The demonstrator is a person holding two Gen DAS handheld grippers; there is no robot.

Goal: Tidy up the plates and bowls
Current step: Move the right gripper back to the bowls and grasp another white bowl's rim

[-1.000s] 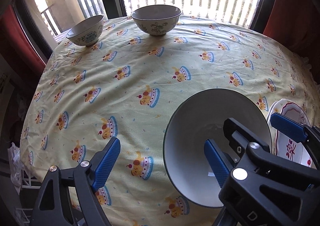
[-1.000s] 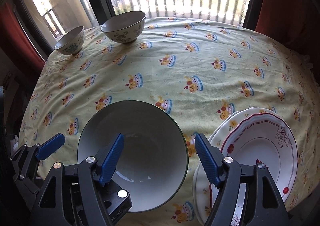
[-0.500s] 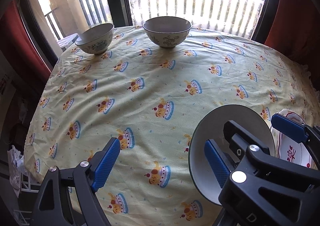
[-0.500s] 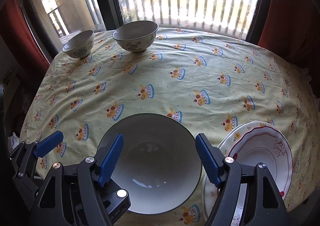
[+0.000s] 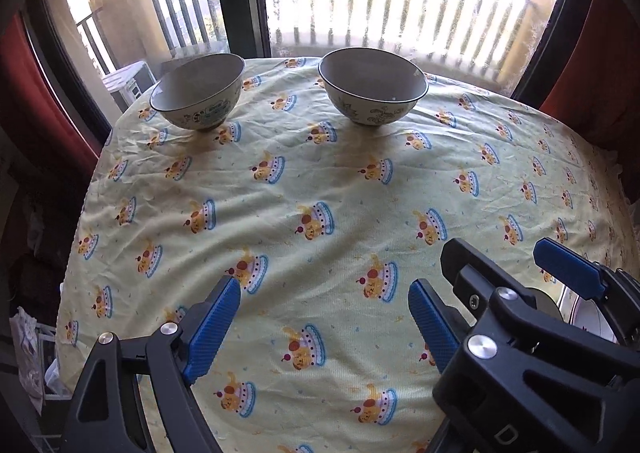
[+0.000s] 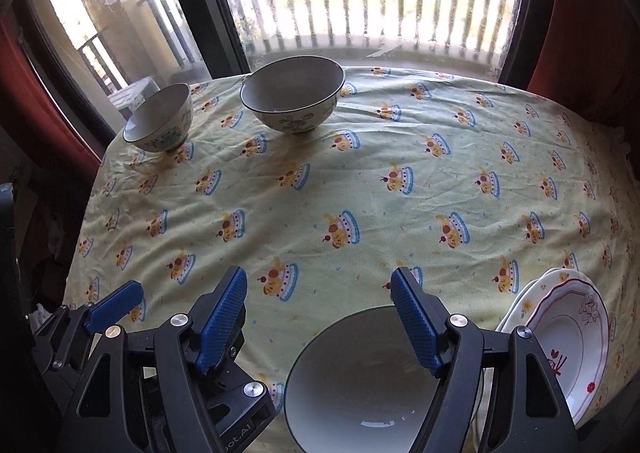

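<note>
Two patterned bowls stand at the table's far edge: a smaller one (image 5: pixel 199 91) (image 6: pixel 159 118) on the left and a larger one (image 5: pixel 373 85) (image 6: pixel 293 93) to its right. A big white bowl (image 6: pixel 360 385) sits near the front edge, below my right gripper (image 6: pixel 318 323), which is open and empty. Stacked plates (image 6: pixel 568 337) with red trim lie to its right. My left gripper (image 5: pixel 324 327) is open and empty over bare cloth. The right gripper's finger (image 5: pixel 568 269) shows at the left view's right side.
A yellow-green tablecloth (image 5: pixel 320 181) with cake prints covers the round table. A window with balcony railings (image 5: pixel 400 1) stands behind the far edge. Red curtains (image 6: pixel 592 21) hang at both sides. The table drops off at the left edge.
Both grippers have pulled back and tilted up. The big white bowl has slid out of the left view and lower in the right view. The far bowls look nearer the frame's middle.
</note>
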